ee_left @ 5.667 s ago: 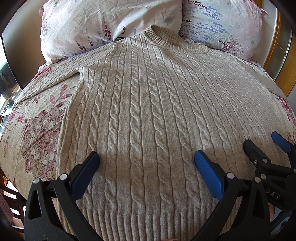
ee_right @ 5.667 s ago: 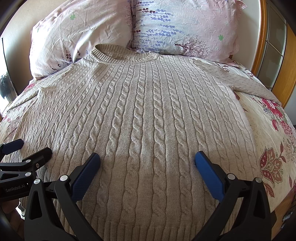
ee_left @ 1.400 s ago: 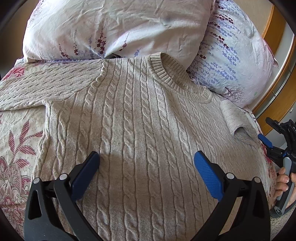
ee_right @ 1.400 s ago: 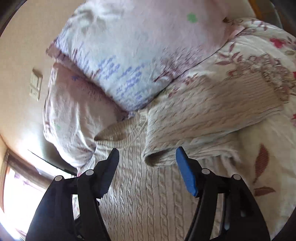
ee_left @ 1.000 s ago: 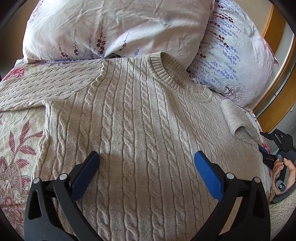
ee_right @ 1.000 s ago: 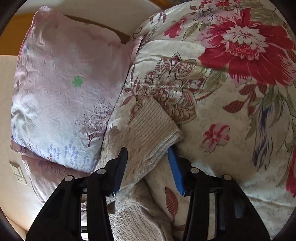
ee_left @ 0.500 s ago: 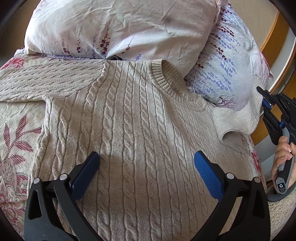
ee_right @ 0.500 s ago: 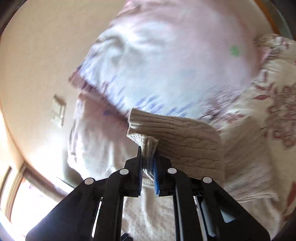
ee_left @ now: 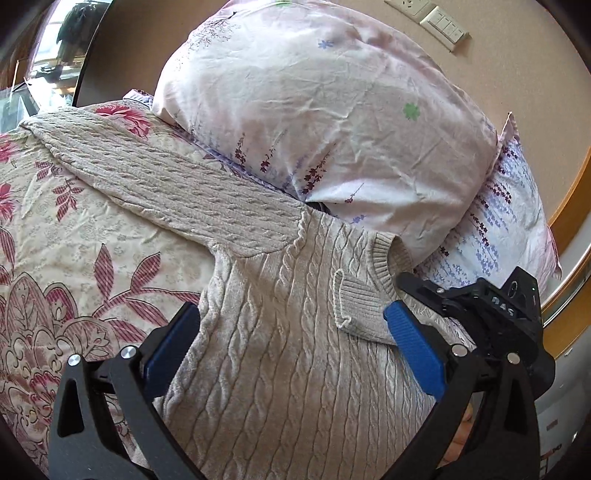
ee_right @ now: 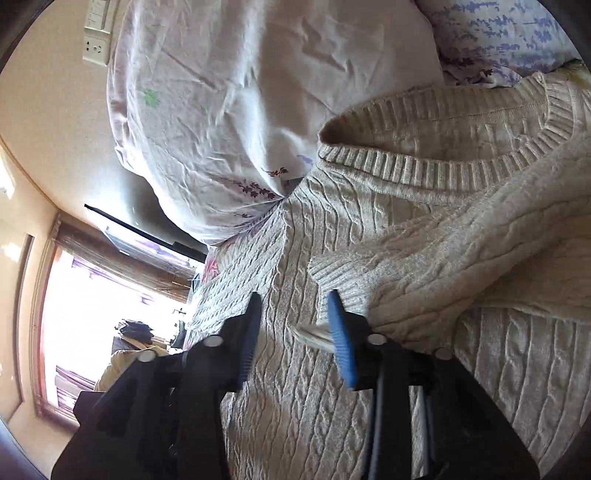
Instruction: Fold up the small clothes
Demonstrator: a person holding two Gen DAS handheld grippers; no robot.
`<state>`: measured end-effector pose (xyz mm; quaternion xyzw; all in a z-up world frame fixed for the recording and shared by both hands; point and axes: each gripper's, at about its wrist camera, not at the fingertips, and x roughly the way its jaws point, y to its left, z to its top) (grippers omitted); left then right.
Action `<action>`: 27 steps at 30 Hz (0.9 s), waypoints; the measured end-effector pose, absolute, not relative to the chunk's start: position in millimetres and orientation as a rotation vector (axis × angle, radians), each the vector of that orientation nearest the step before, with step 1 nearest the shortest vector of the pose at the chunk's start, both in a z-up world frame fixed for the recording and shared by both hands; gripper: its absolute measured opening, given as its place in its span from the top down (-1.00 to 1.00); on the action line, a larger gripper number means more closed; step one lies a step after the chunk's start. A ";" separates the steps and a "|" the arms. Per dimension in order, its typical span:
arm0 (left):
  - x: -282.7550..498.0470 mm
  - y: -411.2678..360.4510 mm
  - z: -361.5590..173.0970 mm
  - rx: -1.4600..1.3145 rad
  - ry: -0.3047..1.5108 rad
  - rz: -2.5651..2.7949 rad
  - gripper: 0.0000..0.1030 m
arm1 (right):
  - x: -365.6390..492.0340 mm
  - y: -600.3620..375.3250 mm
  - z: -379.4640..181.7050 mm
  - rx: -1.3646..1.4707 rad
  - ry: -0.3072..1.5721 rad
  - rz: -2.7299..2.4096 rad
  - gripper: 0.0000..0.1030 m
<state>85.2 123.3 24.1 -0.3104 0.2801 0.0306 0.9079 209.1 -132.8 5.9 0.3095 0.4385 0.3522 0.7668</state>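
Left wrist view: the left gripper (ee_left: 291,350) hovers over a beige cable-knit sweater (ee_left: 280,369) spread on a bed with a cream and red floral cover (ee_left: 74,240), its two blue-padded fingers (ee_left: 413,350) spread wide and holding nothing. One sleeve (ee_left: 155,184) lies stretched out to the left across the cover. The other sleeve's ribbed cuff (ee_left: 360,306) lies folded over the chest, just below the ribbed collar (ee_left: 384,258). The right gripper (ee_left: 417,295) appears at the right edge, beside that cuff. Two pillows rest behind the collar: a pale pink floral pillow (ee_left: 332,110) and a white pillow with purple sprigs (ee_left: 509,221). A white wall switch plate (ee_left: 443,22) shows above.

Right wrist view: the picture is rolled sideways. The right gripper (ee_right: 293,332) has its fingers (ee_right: 341,347) parted, gripping nothing; the folded sleeve (ee_right: 461,258) lies against the outside of the blue one, its cuff (ee_right: 340,273) just past the tip. Only this view shows a bright window (ee_right: 99,314) and the collar's inside.
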 end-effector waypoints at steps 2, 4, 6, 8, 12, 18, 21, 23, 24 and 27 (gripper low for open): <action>83.3 132.1 25.9 -0.636 0.595 0.057 -0.97 | 201.5 -146.8 14.8 0.664 0.898 0.750 -0.36; 83.3 147.1 27.3 -0.640 0.630 0.040 -0.97 | 209.8 -159.9 20.4 0.663 0.871 0.710 -0.36; 82.2 164.7 26.7 -0.644 0.666 0.046 -0.97 | 208.3 -162.1 24.7 0.602 0.852 0.666 -0.25; 75.2 184.2 26.9 -0.648 0.660 0.098 -0.97 | 196.9 -144.0 38.8 0.336 0.781 0.660 -0.14; 61.5 209.9 24.7 -0.691 0.643 0.129 -0.97 | 150.9 -90.2 48.7 -0.234 0.631 0.685 -0.14; 52.8 208.8 22.6 -0.552 0.591 0.164 -0.97 | 140.3 -46.3 20.1 -0.553 0.640 0.696 0.04; 50.6 217.4 17.8 -0.624 0.575 0.111 -0.97 | 152.8 -35.9 0.5 -0.585 0.706 0.666 0.46; 50.5 222.6 14.3 -0.663 0.568 0.098 -0.97 | 162.9 -39.9 3.9 -0.517 0.717 0.633 0.83; 51.6 224.4 12.7 -0.673 0.574 0.103 -0.97 | 167.6 -44.0 11.6 -0.453 0.713 0.627 0.84; 55.3 226.0 9.6 -0.687 0.590 0.111 -0.97 | 178.3 -52.1 41.6 -0.264 0.663 0.616 0.85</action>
